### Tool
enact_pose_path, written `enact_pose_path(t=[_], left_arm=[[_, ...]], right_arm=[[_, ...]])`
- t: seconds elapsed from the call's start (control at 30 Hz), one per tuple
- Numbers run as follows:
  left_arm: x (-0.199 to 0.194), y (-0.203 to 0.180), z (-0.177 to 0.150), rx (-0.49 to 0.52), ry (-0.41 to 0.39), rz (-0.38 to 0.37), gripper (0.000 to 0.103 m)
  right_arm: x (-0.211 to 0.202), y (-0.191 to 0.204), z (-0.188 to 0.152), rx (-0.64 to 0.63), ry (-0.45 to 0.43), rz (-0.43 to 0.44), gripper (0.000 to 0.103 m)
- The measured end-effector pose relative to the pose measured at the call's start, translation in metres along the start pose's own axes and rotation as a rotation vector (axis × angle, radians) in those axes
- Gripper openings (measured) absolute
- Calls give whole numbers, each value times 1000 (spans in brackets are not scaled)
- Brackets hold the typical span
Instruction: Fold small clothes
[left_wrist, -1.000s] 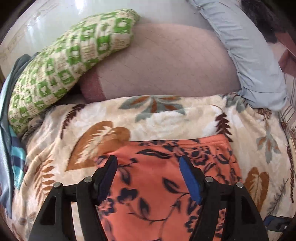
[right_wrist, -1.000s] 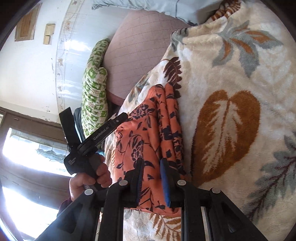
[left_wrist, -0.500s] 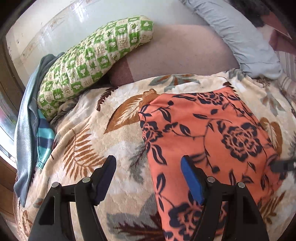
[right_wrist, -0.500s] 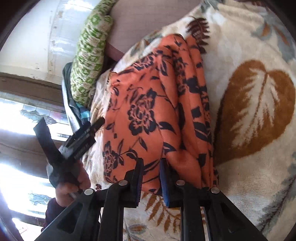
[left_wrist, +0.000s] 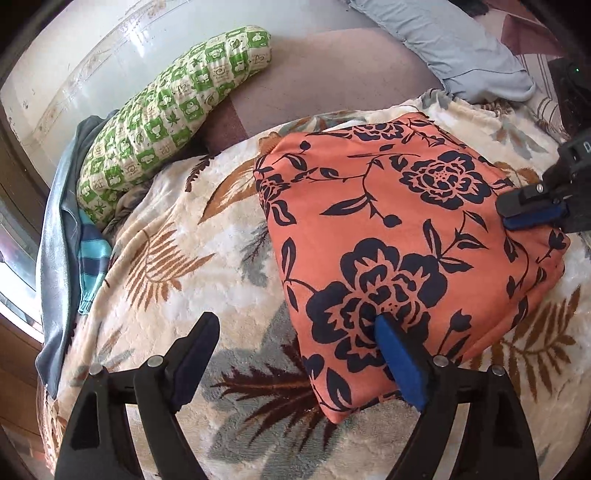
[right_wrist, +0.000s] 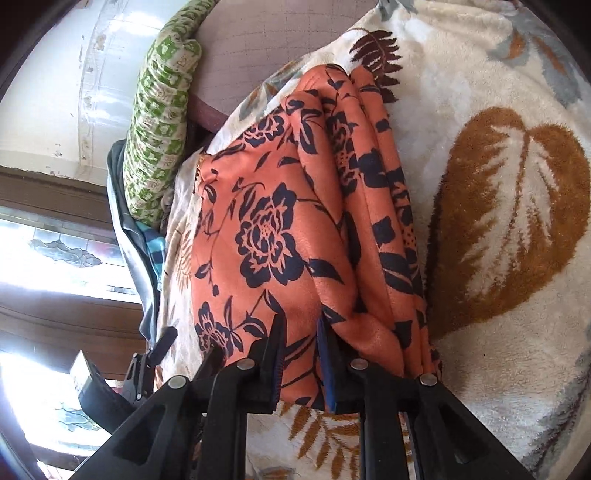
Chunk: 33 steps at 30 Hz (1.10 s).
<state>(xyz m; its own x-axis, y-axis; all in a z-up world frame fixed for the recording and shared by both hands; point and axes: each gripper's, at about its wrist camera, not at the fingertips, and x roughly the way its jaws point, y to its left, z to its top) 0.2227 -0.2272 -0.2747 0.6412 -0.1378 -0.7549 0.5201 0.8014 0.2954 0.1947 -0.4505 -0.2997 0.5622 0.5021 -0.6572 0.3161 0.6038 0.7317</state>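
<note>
Right gripper (right_wrist: 299, 354) is pinched tight on one edge of the orange flowered cloth (left_wrist: 399, 236), with a fold of the fabric caught between its two blue pads. That cloth is already folded into a thick, almost square bundle, and its layers show stacked along the side beside the right gripper. It lies on the leafy blanket (left_wrist: 177, 266), toward the blanket's far edge and more to its right side. The left gripper (left_wrist: 295, 350) hangs wide open and holds nothing; its right finger sits over the near edge of the cloth and its left finger is over bare blanket, so the cloth lies ahead of it and to its right. The right gripper reaches in from the cloth's right edge, pointing across it, so it is the nearer one for the next fold or lift. Beyond the blanket's far left corner rests a green checked pillow (left_wrist: 166, 122), and a grey pillow (left_wrist: 461, 48) lies past the far right.
</note>
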Motion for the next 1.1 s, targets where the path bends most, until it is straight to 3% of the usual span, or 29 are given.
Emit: enact_pose_path(t=[0.13,0.23,0.4,0.7,1.1], left_arm=[[-5,1,2,-4,-24,5,87],[-8,-1,6,-1,-39,21,87],[-18,-7,13,10,-79,47,87],[-34,-14,32,39,-146,81,87],[-19,-18,44,45,-111,112,87]], right_arm=[[-17,12,4,-32,-90,132,22],[-22,16,5,-52,-127,106,22],[-19,3,8,-17,-105,85,22],[7,-6,5,26,4,26,20],[2,-10,9,33,-5,57,20]])
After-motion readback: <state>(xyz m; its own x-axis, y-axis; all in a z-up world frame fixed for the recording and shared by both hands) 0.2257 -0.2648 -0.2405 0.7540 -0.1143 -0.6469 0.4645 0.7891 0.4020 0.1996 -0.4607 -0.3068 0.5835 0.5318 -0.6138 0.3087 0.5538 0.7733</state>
